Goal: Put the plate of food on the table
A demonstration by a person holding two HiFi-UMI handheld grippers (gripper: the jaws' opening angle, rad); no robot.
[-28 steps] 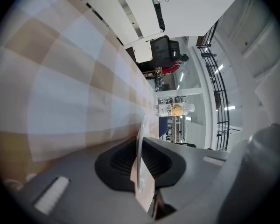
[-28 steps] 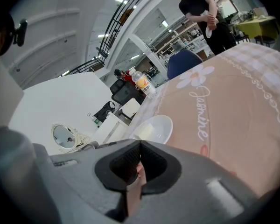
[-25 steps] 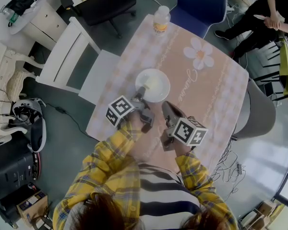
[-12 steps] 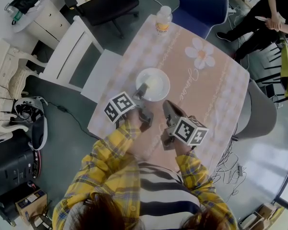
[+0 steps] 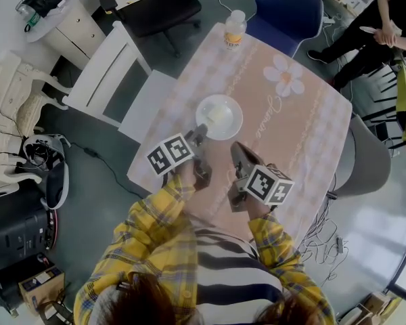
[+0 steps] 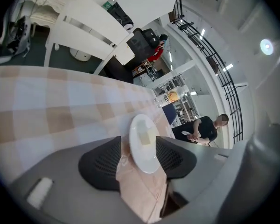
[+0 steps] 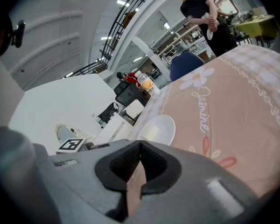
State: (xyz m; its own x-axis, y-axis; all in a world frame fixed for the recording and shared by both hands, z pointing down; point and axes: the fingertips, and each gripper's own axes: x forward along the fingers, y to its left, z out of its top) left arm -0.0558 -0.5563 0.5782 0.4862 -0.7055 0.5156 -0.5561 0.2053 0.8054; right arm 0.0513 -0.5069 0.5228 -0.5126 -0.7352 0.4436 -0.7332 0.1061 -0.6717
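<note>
- Plate (image 5: 220, 117) of food sits flat on counter (image 5: 304, 134), at 1 o'clock off the left tool (image 5: 200, 135).
- Left tool: jaws just opened wide, plate edge between them, pads off it.
- Right tool (image 5: 238, 153): jaws together, empty, at plate's 5 o'clock.

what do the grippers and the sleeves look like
Both the left gripper and right gripper are grey, each carrying a white cube printed with black square markers. Their pads are black with a fine mesh texture. The sleeves are yellow plaid, over a black-and-white striped top.
</note>
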